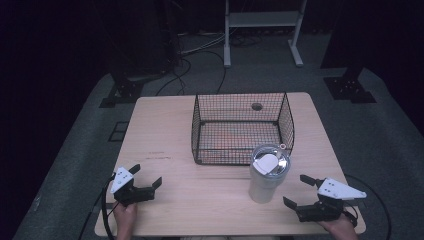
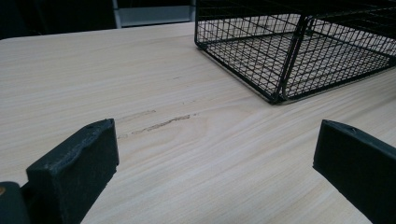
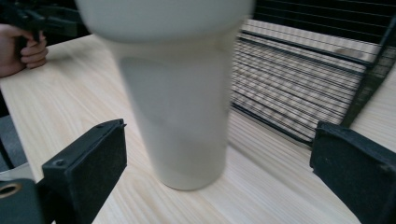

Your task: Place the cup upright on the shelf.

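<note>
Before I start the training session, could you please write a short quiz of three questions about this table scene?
1. True or false: the cream tumbler stands inside the wire basket.
2. Which gripper is nearer to the tumbler? A) left gripper B) right gripper
3. Fill in: the jaws of both grippers are ____.

Key
1. False; it stands upright on the wooden table, just in front of the basket.
2. B; in the right gripper view the tumbler rises between the jaws, not yet touched.
3. Open; neither holds anything.
</note>
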`<state>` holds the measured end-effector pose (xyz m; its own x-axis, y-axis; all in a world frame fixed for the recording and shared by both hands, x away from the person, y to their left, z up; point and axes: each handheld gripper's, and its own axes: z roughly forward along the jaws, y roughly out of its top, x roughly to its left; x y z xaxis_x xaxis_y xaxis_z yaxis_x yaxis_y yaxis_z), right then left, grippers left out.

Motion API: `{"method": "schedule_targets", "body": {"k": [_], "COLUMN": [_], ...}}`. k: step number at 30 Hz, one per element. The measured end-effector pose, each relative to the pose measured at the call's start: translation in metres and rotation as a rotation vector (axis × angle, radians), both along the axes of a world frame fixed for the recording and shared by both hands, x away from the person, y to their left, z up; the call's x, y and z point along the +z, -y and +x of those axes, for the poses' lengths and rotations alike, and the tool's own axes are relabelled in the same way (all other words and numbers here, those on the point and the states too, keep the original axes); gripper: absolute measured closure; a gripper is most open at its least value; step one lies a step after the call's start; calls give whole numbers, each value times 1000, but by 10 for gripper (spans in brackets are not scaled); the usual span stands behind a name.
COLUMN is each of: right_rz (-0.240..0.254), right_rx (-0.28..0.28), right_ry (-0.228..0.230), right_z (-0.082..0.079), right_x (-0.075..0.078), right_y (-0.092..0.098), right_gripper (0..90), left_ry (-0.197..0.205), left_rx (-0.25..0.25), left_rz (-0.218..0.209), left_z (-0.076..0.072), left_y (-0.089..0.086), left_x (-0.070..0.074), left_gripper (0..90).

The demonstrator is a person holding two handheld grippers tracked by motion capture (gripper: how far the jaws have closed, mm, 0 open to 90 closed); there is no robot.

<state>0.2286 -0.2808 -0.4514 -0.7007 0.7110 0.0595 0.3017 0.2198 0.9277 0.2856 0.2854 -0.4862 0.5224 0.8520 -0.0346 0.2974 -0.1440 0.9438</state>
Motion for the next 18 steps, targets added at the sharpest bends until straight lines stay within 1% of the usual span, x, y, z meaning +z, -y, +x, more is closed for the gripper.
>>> {"method": "schedule_targets", "body": {"k": [1, 3, 5, 7, 9, 14, 18], "right_rz": [0, -5, -15, -18, -13, -21, -24], "right_rx": [0, 29, 43, 51, 54, 70, 67], "right_ry": [0, -4, -3, -2, 1, 5, 9], "right_z": [0, 1, 3, 4, 6, 9, 12], "right_x": [0, -1, -1, -1, 0, 1, 2], "right_y": [0, -8, -17, -20, -25, -34, -39], "right_gripper": [34, 33, 32, 33, 32, 32, 32], "left_ry": [0, 1, 2, 1, 2, 2, 2], "left_rx": [0, 0, -1, -1, -3, -2, -2], "left_rz": [0, 1, 1, 0, 1, 0, 1], "left_z": [0, 0, 0, 0, 0, 0, 0], "left_y": [0, 0, 0, 0, 0, 0, 0], "left_x": [0, 0, 0, 0, 0, 0, 0], "left_gripper": [0, 0, 0, 0, 0, 0, 0]}}
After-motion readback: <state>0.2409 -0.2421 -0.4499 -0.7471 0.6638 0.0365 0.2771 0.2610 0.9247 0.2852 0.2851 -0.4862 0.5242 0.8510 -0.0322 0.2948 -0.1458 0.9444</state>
